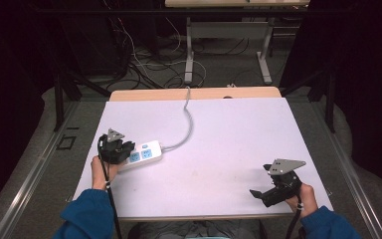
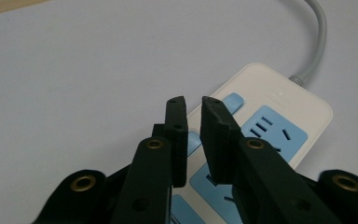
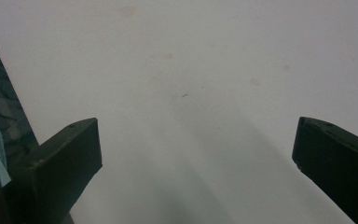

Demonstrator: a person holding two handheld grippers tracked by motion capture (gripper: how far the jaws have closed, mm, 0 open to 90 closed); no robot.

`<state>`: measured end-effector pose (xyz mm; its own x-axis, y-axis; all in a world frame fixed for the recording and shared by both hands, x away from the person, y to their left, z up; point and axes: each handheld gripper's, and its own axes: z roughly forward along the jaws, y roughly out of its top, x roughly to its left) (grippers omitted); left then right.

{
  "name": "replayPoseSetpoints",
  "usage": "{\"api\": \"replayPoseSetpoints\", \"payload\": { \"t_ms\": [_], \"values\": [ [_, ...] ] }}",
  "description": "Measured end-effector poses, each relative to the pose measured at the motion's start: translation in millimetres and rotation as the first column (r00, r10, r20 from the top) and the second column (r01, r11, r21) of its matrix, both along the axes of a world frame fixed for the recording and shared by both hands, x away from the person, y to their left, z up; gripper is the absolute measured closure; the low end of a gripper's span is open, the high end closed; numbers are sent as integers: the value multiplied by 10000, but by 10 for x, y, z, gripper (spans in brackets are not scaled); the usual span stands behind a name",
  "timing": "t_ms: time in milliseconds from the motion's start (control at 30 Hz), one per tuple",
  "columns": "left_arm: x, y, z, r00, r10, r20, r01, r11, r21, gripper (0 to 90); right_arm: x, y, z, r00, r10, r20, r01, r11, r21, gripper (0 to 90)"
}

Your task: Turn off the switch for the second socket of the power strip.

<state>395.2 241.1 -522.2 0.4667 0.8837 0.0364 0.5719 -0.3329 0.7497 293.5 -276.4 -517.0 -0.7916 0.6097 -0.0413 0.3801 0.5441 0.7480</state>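
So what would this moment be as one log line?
left gripper: nearly shut, over power strip | right gripper: open, empty, above table

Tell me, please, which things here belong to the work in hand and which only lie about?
In use:
power strip
its grey cord
left hand-held gripper, nearly shut above the strip's sockets

Only lying about:
loose cables on the floor
second table's legs
right hand-held gripper, open over bare table
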Motion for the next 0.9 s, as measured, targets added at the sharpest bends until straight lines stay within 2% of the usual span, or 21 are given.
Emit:
{"api": "replayPoseSetpoints", "payload": {
  "t_ms": [33, 100, 133, 267, 400, 433, 633, 667, 700, 733, 867, 900],
  "values": [
    [7, 4, -16, 9999, 70, 118, -69, 9999, -91, 838, 4, -4, 2, 9999, 9, 120, -8, 10000, -54, 7],
    [7, 16, -11, 10000, 84, -18, -85, 9999, -132, 879, 1, -3, 1, 10000, 9, 78, -9, 10000, -45, 7],
    [12, 16, -27, 9997, 152, 176, -148, 9997, -188, 897, 0, -5, 3, 10000, 27, 84, -26, 10000, -64, 7],
    [47, 26, -42, 10000, 18, -25, -18, 9999, -100, 900, -2, -5, 3, 10000, -6, 70, 6, 10000, -34, 7],
    [73, 14, -77, 10000, 39, 36, -39, 9999, -111, 900, 5, -13, 6, 9999, 85, 139, -84, 9999, -75, 7],
    [68, 12, -71, 9999, 3, -167, -5, 9999, -104, 900, 6, -13, 6, 9998, 94, 147, -93, 9999, -75, 7],
    [73, 10, -89, 9999, -78, -148, 79, 10000, 46, 900, -5, -9, 6, 10000, 15, 69, -15, 10000, -57, 7],
    [73, 9, -86, 9995, -155, -280, 158, 9998, 119, 900, -5, -9, 6, 10000, 15, 69, -15, 10000, -57, 7],
    [73, -5, -101, 9997, -103, -207, 104, 9999, 41, 900, 4, -13, 7, 9999, 84, 148, -83, 9999, -90, 7],
    [73, -5, -105, 9997, -117, -210, 121, 9998, 182, 900, 4, -13, 6, 9999, 91, 145, -90, 9999, -85, 7],
    [78, -4, -121, 9994, -135, -309, 145, 9994, 326, 900, -5, -9, 6, 10000, 5, 69, -5, 10000, -56, 7],
    [82, -2, -135, 9996, -145, -256, 154, 9993, 334, 900, 1, -11, 5, 9998, 47, 185, -46, 10000, -68, 7]
  ]
}}
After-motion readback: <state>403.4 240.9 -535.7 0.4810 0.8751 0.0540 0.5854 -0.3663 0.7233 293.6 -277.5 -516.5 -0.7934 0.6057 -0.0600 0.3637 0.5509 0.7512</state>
